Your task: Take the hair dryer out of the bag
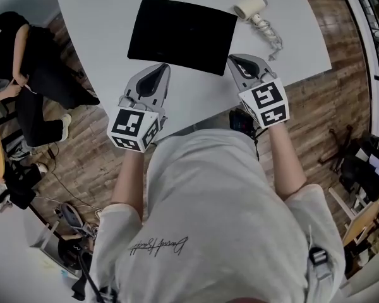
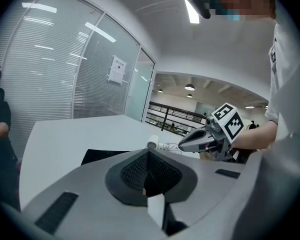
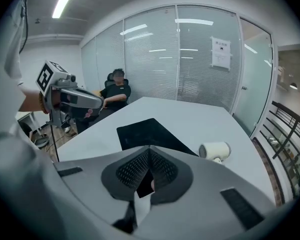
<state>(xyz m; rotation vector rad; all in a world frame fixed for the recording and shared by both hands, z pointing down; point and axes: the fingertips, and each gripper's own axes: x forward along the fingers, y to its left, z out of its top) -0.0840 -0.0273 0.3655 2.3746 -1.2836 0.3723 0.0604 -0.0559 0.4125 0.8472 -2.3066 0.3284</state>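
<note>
Both shut & empty: my left gripper [image 1: 159,72] & right gripper [image 1: 236,62] hover short of the flat bag [image 1: 182,35], since the hair dryer [image 1: 251,6] lies out on the table [image 1: 101,11]. Task prob done.

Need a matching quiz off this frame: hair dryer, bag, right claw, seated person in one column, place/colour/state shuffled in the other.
Things:
1. hair dryer
2. bag
3. right claw
4. seated person

Descriptions:
A. shut, nothing in it
B. beside the table, at the left of the head view
C. cream, at the table's far right, outside the bag
D. black, lying flat on the table

Pairs: 1-C, 2-D, 3-A, 4-B
</note>
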